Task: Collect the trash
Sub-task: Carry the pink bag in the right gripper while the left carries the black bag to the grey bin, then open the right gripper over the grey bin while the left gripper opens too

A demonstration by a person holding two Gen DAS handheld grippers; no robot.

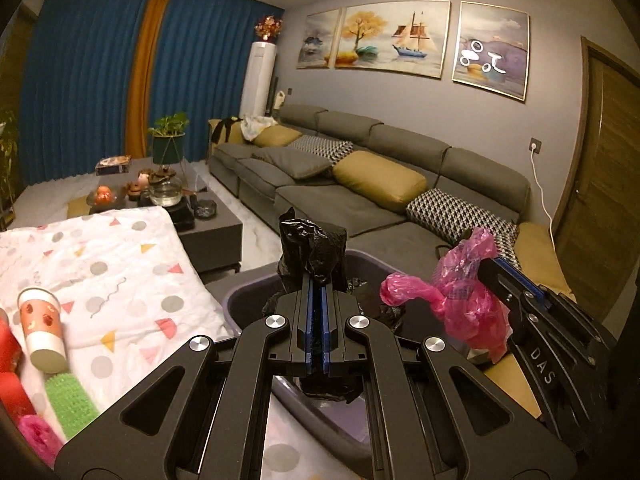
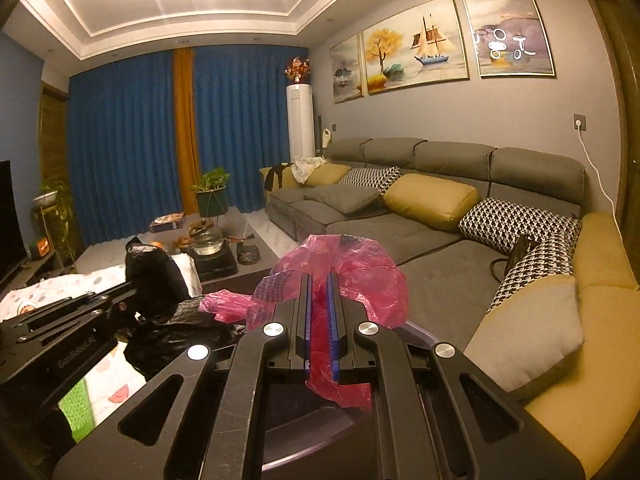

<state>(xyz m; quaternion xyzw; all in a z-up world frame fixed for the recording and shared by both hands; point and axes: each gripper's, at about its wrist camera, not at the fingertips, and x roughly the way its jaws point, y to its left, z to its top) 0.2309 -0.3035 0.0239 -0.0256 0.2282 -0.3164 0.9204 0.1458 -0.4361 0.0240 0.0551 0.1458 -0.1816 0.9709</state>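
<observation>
Grey sofa [image 1: 360, 184] and blue curtains [image 1: 92, 80] close off a warmly lit living room, and low in front of the sofa stands a dark purple bin [image 1: 256, 300], the landmark for everything else.

Over the bin's open mouth, the left gripper [image 1: 316, 284] has its jaws pressed together on a crumpled black plastic bag [image 1: 308, 244], which bunches up beyond the blue pads and hangs in folds below them. Just right of it, also above the bin, the right gripper [image 2: 319, 280] has its jaws clamped on a pink plastic bag [image 2: 356, 276]; the film billows out past the pads, with a loose tail trailing down towards the bin.

Left of the bin lies a white cloth with coloured shapes [image 1: 100, 264], carrying a paper cup [image 1: 42, 328] on its side, a green scrubby piece [image 1: 70, 400] and some red items at the edge. Beyond the cloth, a dark tabletop [image 1: 216, 220] bears a glass teapot [image 1: 165, 192].
</observation>
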